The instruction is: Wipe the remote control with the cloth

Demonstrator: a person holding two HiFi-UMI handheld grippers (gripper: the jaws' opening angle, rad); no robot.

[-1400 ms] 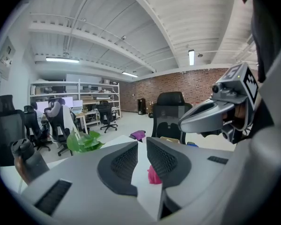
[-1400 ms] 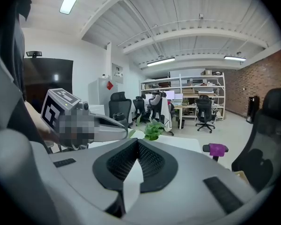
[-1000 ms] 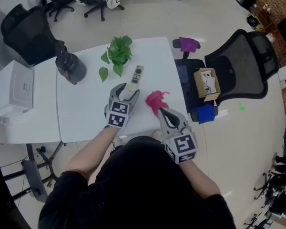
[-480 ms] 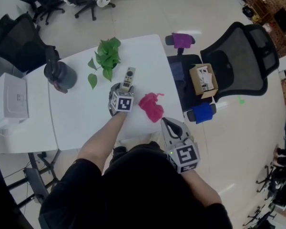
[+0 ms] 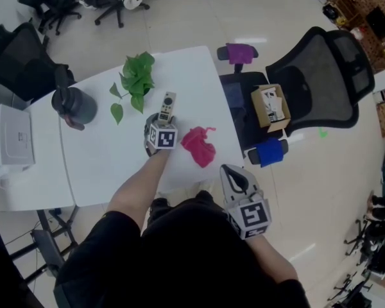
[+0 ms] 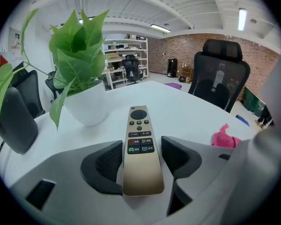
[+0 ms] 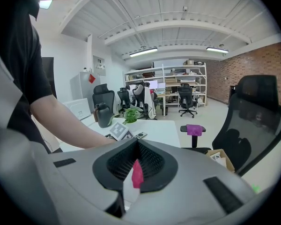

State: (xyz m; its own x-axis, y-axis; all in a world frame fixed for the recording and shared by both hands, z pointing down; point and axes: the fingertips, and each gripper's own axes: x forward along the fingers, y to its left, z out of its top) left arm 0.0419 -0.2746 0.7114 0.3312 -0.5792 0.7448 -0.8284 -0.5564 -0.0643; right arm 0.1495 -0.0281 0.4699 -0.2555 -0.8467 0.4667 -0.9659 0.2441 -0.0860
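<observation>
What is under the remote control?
Only the white table: the remote control lies flat on it, between the left gripper's open jaws. The patch of table beneath it is covered.

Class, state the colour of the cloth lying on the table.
Bright pink; the cloth shows best in the head view.

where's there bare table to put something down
Widest bare stretch of the table: between the dark jug and the left forearm. Smaller patch right of the plant, beyond the remote. Crowded around left gripper, remote, pink cloth.
</observation>
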